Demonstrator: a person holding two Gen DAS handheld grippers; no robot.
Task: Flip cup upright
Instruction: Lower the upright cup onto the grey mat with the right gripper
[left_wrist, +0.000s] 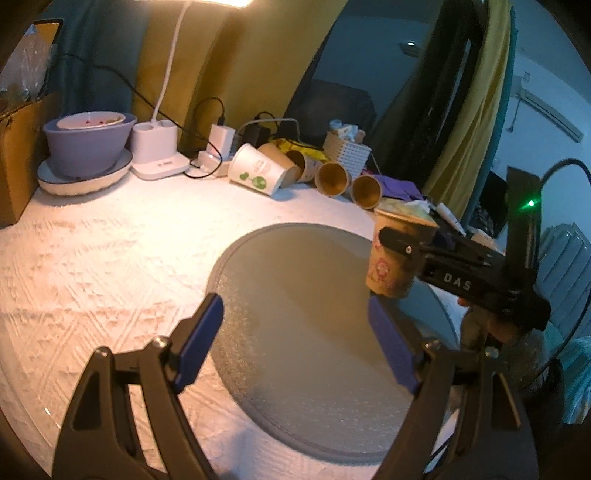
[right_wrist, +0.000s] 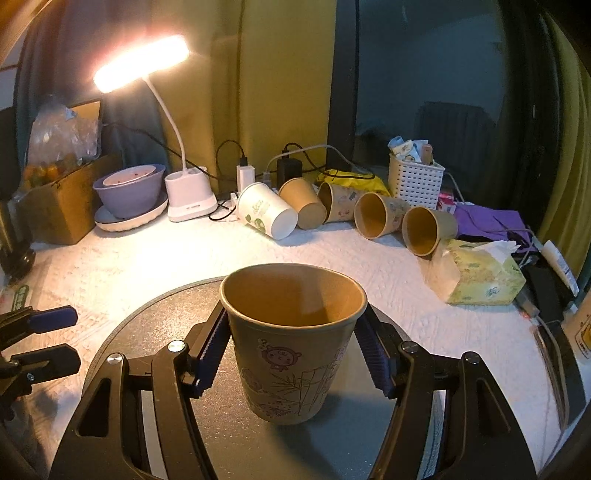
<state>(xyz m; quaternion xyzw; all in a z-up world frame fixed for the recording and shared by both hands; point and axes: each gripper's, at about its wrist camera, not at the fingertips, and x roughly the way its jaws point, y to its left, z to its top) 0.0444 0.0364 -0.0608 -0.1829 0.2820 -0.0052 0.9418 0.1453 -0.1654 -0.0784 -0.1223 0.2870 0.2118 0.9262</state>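
Observation:
A brown paper cup with cartoon prints (right_wrist: 291, 339) stands upright, mouth up, on or just above the round grey mat (right_wrist: 229, 435). My right gripper (right_wrist: 291, 354) is shut on the cup, its blue pads pressed on both sides. In the left wrist view the same cup (left_wrist: 397, 254) shows at the mat's right edge, held by the right gripper's black fingers (left_wrist: 402, 245). My left gripper (left_wrist: 295, 343) is open and empty, low over the grey mat (left_wrist: 295, 332); it also shows at the left edge of the right wrist view (right_wrist: 44, 339).
Several paper cups (right_wrist: 373, 216) lie on their sides at the back, beside a white cup (right_wrist: 266, 216). A tissue pack (right_wrist: 476, 273) lies at right. A white basket (right_wrist: 415, 182), lamp base (right_wrist: 190, 195), stacked bowls (right_wrist: 129, 195) and a cardboard box (right_wrist: 55, 206) line the back.

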